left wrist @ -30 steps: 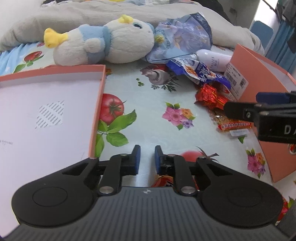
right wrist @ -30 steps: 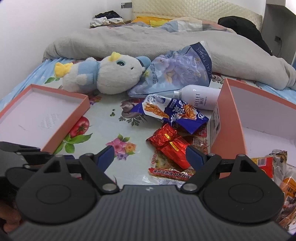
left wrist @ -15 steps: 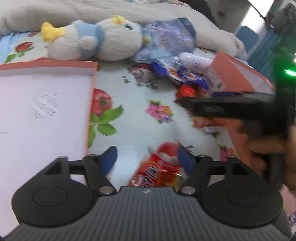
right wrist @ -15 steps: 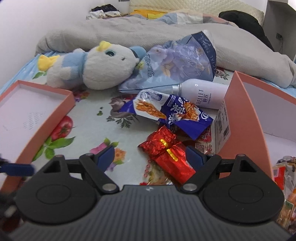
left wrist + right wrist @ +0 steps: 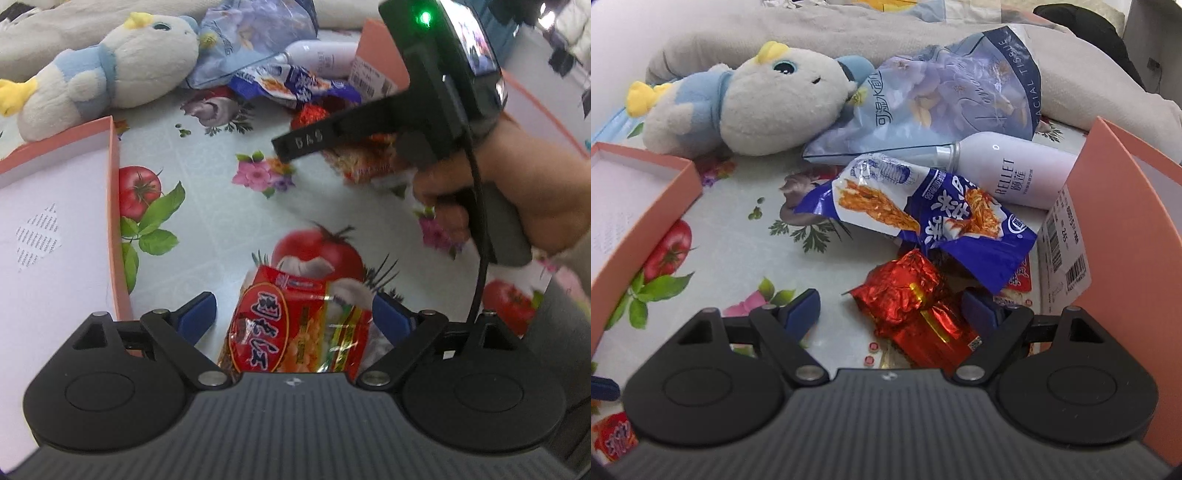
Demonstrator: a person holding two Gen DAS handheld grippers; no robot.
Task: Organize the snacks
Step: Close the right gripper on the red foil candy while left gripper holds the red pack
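Left box (image 5: 55,206): I am seeing it lying open on the bed, white inside, nothing in the visible part.
Right box (image 5: 1123,229): I am seeing only its pink wall; contents hidden.
Left gripper (image 5: 293,319): I am holding it wide open, straddling a red snack packet (image 5: 291,328) without pinching it.
Right gripper (image 5: 892,314): I am keeping it spread around the red foil packet (image 5: 912,299), below the blue snack bag (image 5: 923,214).
Right hand (image 5: 524,192): gripping the handle, reaching in over the snack pile.
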